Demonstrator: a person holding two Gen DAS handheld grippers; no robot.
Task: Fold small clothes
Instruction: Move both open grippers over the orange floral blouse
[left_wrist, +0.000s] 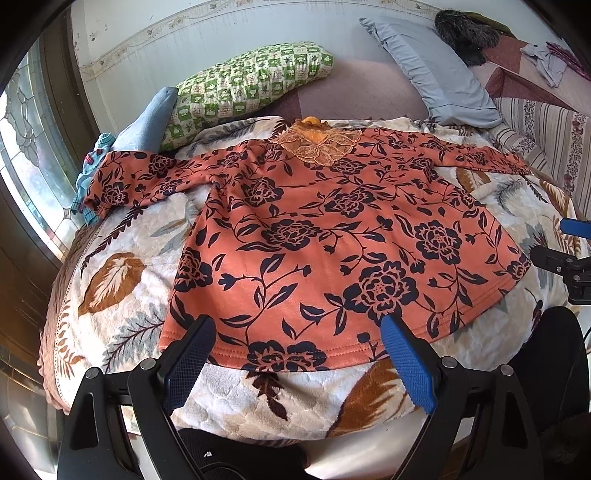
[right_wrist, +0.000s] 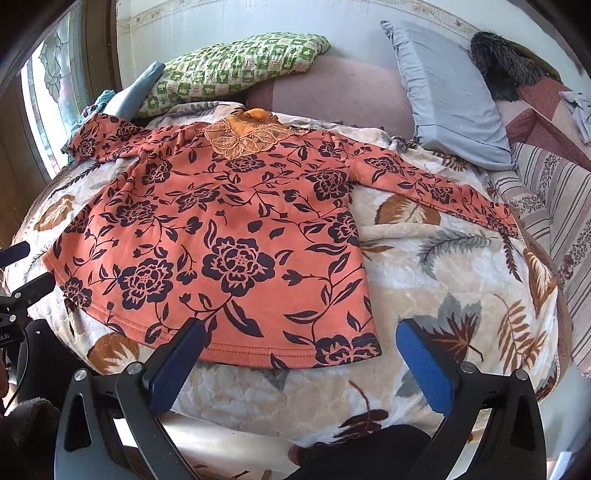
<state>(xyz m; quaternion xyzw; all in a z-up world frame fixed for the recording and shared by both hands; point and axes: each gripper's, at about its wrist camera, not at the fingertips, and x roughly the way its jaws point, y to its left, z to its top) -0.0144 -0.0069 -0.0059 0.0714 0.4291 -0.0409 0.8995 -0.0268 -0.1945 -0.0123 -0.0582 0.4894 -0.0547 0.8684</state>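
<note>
1. Closest to me, my left tool (left_wrist: 297, 339) has its two fingers spread wide, gripping nothing; the tips sit over the near hem of the orange floral top (left_wrist: 332, 240), and I can't tell whether they touch the cloth.
2. My right tool (right_wrist: 301, 341) is just as wide open and empty; one fingertip is over the hem, the other over bare blanket (right_wrist: 461, 280) beside the top's corner.
3. The other rig pokes in at the edge of each view, cut off by the frame.
4. The top lies front-up and flat on the leaf-patterned blanket on the bed, hem towards me, lace collar (left_wrist: 319, 144) at the far end.
5. Both sleeves are stretched out sideways; the left sleeve (left_wrist: 140, 177) reaches a bundle of blue clothes (left_wrist: 88, 173), mostly hidden behind it, and the right sleeve (right_wrist: 443, 192) runs to the blanket's edge.
6. Beyond the collar, a green checked pillow (left_wrist: 247, 81) and a grey-blue pillow (left_wrist: 436, 70) lean at the wall.
7. Far right, a dark furry thing (right_wrist: 506, 62) sits on a striped cover; I can't make out what it is.
8. A patterned glass window (left_wrist: 22, 155) shows at the left, badly bent by the lens.
</note>
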